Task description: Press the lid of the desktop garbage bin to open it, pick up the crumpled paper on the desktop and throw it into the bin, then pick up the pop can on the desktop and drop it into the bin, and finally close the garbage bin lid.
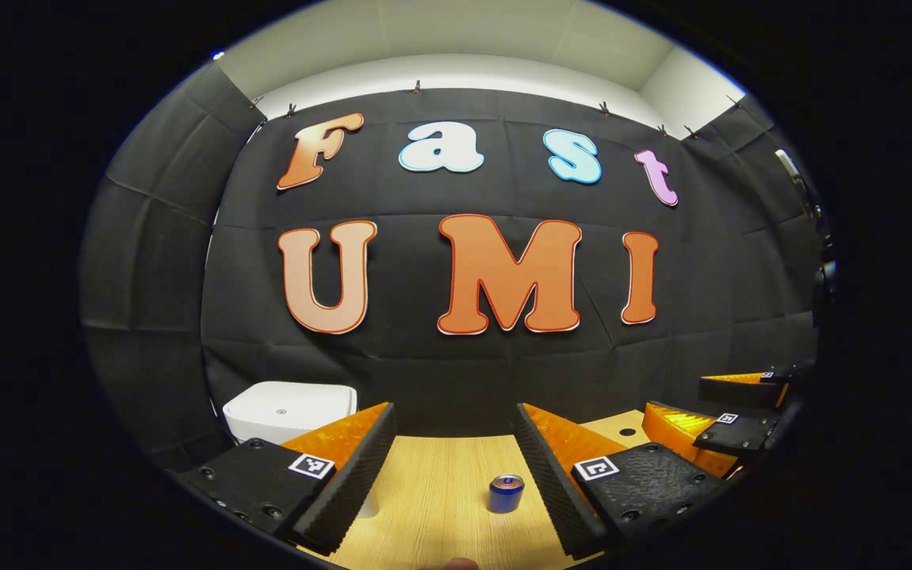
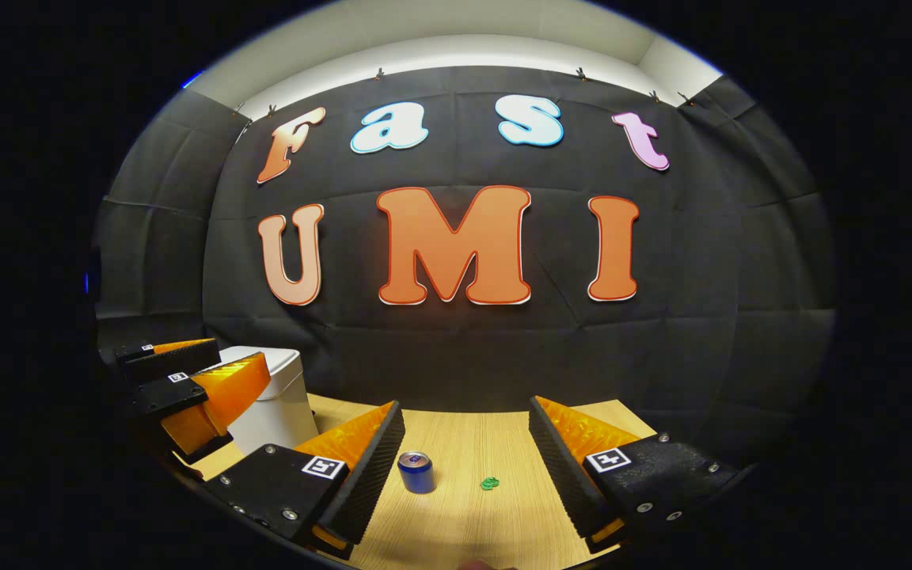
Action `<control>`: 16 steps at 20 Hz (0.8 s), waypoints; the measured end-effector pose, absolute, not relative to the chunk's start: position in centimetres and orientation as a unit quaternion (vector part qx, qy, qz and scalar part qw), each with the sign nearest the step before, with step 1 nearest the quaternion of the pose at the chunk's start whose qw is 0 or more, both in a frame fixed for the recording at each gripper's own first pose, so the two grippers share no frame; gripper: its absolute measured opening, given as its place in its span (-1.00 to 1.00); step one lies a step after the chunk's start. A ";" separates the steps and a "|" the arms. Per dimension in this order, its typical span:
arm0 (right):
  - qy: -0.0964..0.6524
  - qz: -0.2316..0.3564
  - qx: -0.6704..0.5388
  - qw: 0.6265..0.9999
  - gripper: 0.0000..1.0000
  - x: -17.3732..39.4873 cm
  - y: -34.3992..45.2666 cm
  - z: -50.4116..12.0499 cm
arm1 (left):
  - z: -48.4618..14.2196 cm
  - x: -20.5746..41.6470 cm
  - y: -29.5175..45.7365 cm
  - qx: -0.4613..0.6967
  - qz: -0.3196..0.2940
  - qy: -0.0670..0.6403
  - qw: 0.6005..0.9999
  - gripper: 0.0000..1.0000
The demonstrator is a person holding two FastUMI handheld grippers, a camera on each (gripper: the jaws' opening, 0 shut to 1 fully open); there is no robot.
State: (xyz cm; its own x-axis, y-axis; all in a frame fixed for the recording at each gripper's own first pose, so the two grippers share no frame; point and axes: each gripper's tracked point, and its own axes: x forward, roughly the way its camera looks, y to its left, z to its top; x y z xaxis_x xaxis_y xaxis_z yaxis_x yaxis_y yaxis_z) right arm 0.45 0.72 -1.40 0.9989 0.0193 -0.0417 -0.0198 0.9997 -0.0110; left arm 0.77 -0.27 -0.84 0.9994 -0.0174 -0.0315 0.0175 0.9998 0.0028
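A white garbage bin point(image 1: 290, 408) stands at the back left of the wooden table point(image 1: 440, 514) with its lid down. In the left gripper view a blue pop can point(image 1: 507, 492) stands upright on the table, just left of my right finger. My left gripper point(image 1: 456, 467) hovers open above the table with nothing between its fingers. My right gripper point(image 2: 464, 459) is open too, above the can point(image 2: 416, 471) and a small green crumpled scrap point(image 2: 490, 482). In the right gripper view the left gripper point(image 2: 195, 380) partly hides the bin point(image 2: 282, 396).
The black cloth wall rises right behind the table's far edge. In the left gripper view the right gripper point(image 1: 729, 412) hangs at the right, near a small dark hole point(image 1: 626, 432) in the tabletop.
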 end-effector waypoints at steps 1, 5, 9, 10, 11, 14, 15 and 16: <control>0.023 0.011 -0.004 1.000 0.89 0.5 0.9 -1.5 | -0.9 0.7 -0.3 0.003 -0.009 0.018 1.000 0.84; 0.021 0.015 -0.006 1.000 0.89 0.6 1.3 -1.4 | -0.8 0.8 0.2 0.009 0.001 0.014 1.000 0.88; 0.023 0.017 -0.006 1.000 0.89 0.7 1.5 -1.6 | -1.3 0.6 0.7 0.007 0.004 0.021 1.000 0.88; 0.024 0.017 -0.007 1.000 0.89 0.7 1.5 -1.6 | -1.3 0.6 0.7 0.008 0.002 0.022 1.000 0.88; 0.027 0.019 -0.007 0.999 0.89 0.9 1.6 -1.7 | -1.2 0.6 0.8 0.009 0.002 0.020 1.000 0.88; 0.035 0.023 -0.005 0.999 0.89 1.0 2.1 -2.1 | -1.2 0.6 1.0 0.011 0.001 0.020 1.000 0.88; 0.036 0.024 -0.005 0.999 0.89 1.0 2.2 -2.1 | -1.2 0.6 1.3 0.013 0.005 0.021 1.000 0.88; 0.036 0.024 -0.006 0.999 0.89 1.0 2.2 -2.2 | -1.3 0.6 1.5 0.012 0.009 0.021 1.000 0.88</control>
